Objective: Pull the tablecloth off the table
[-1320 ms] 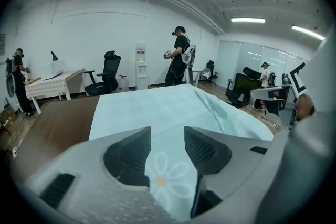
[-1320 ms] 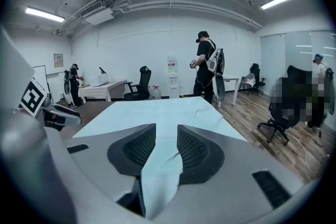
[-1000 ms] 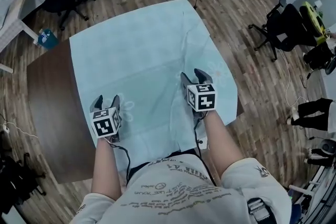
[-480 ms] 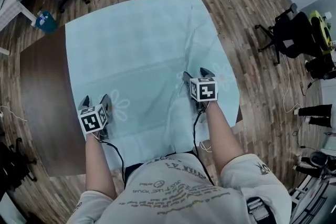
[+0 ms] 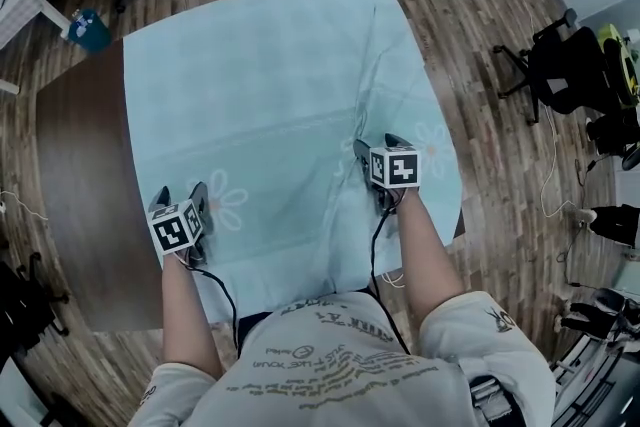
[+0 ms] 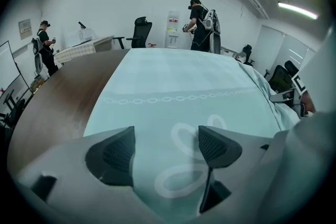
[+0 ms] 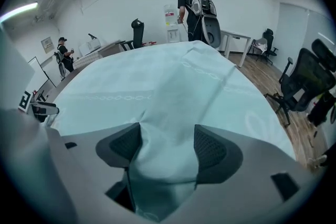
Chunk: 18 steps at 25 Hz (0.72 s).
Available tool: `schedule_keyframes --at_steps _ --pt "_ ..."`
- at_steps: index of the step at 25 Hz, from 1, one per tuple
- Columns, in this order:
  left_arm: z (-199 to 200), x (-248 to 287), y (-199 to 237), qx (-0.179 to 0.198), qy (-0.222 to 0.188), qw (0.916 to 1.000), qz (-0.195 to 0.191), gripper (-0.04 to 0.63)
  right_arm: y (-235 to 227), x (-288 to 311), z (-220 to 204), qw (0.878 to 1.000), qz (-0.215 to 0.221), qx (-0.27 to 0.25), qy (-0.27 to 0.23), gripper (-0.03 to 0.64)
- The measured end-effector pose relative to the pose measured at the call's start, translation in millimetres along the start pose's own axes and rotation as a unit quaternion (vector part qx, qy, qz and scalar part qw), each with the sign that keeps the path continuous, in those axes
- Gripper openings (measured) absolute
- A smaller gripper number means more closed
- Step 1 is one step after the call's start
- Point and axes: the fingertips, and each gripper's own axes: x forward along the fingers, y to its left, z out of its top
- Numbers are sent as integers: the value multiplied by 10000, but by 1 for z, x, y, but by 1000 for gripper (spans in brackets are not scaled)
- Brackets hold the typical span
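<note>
Since a second ago my left hand-held gripper (image 5: 180,199) and right hand-held gripper (image 5: 378,147) are opening wider, left over flat tablecloth (image 5: 280,85), right around a loose ridge. The cloth still covers the tabletop (image 5: 80,185) mid-frame, so no pull yet.

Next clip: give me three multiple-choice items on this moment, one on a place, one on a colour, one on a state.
1. In the head view, a wide strip of bare table shows on which side of the tablecloth?
A. left
B. right
C. far

2. What colour is the tablecloth?
A. red
B. light blue
C. black

3. The cloth at the right gripper is:
A. lying flat
B. bunched into a raised fold
C. torn through

Answers:
1 A: dark wood lies uncovered along the picture's left.
2 B: it is light blue with pale flower prints.
3 B: the right gripper view shows a raised fold standing between the jaws, which are opening.
</note>
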Motion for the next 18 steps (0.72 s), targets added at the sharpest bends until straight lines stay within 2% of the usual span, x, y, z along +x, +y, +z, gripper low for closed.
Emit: schedule_keyframes --at_steps 7,10,11,13,16,17,18 --pt "0 3 1 18 -23 10000 9 368 6 4 0 9997 4 -256 -39 296" --pt "2 4 -2 102 144 9998 -27 364 12 4 2 9988 134 -467 117 243" --pt "3 5 -6 167 222 9996 -83 345 17 4 3 9982 186 -544 193 200" --pt "6 6 -16 307 433 9983 -231 237 27 5 2 9970 231 -663 324 94" --pt "9 9 -32 329 711 9960 -426 72 31 6 1 9976 269 -559 309 51" --pt "10 10 -36 314 743 9957 -447 29 31 6 1 9981 296 -468 269 47" --pt "10 10 -37 330 749 9957 -430 20 31 7 1 9984 320 -401 236 44"
